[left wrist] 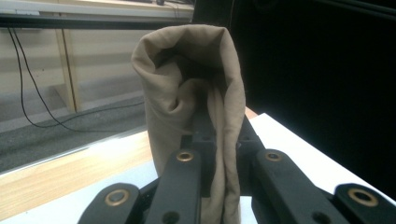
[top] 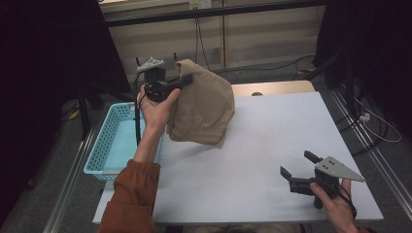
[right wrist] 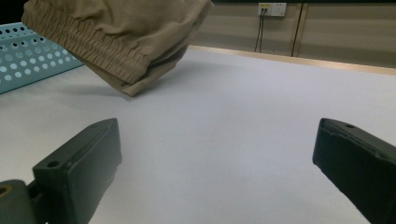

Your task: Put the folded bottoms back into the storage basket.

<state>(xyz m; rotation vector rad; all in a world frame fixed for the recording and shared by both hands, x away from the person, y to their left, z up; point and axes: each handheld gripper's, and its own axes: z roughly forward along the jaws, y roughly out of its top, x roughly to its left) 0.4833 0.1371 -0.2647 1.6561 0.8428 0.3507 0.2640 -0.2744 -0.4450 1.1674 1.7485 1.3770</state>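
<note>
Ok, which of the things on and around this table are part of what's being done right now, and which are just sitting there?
In use:
- tan garment, pinched and hanging from the left hand-held gripper, lower edge near the table
- left hand-held gripper, shut on the cloth

Just there:
- right hand-held gripper, open over bare tabletop
- turquoise basket beside the table's left edge

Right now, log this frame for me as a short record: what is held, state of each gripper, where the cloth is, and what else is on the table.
held item: folded tan cloth garment with an elastic hem
left gripper: shut on the garment's top edge, raised
right gripper: open, nothing between its jaws, low at the near right
garment position: hanging; whether its lower corner touches the white table is unclear
other items: perforated turquoise plastic basket at the table's left edge
</note>
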